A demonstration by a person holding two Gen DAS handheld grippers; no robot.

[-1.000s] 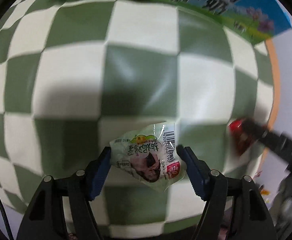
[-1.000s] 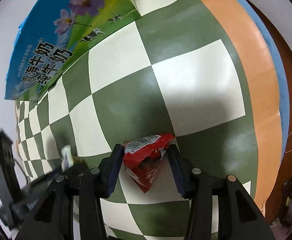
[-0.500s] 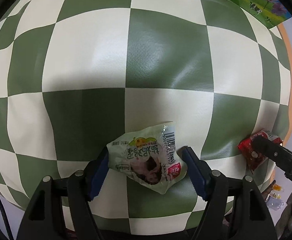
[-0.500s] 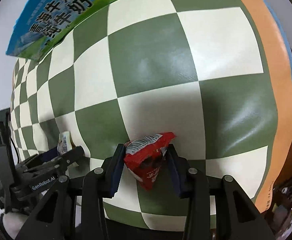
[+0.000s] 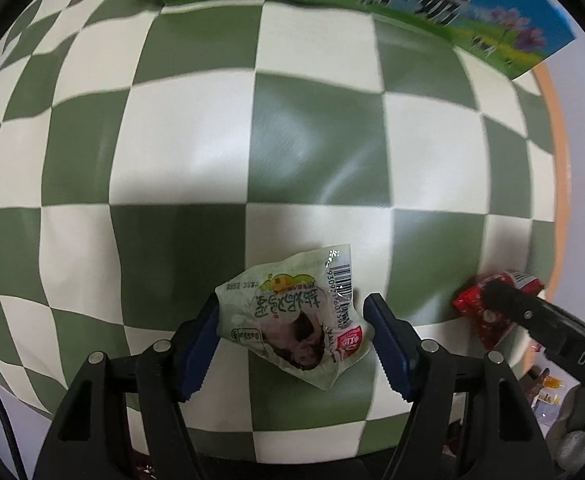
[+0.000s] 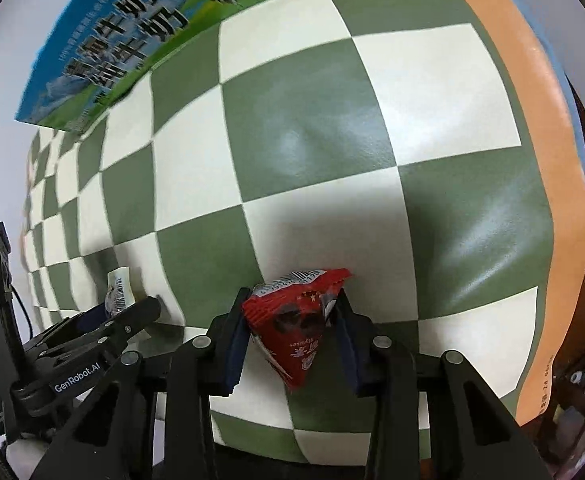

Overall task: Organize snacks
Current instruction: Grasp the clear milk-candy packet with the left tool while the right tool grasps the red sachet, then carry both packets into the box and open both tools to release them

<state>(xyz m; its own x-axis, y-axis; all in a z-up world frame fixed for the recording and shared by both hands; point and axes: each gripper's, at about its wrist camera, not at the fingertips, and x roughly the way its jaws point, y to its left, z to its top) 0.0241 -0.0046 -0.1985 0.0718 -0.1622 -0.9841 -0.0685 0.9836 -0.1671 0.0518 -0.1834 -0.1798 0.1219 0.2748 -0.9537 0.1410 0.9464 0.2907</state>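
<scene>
left wrist view: the left tool (image 5: 292, 330) pinches a pale green snack packet (image 5: 292, 320) above the checkered table (image 5: 196, 148), well short of the milk carton box (image 5: 372, 4). right wrist view: the right tool (image 6: 292, 330) clamps a red snack packet (image 6: 294, 320), the box (image 6: 132, 40) far off.

My surface (image 5: 196, 152) wears a green-and-cream checked cloth with an orange border (image 6: 548, 128). A blue and green milk carton (image 6: 104, 52) lies flat on it at the far side.
</scene>
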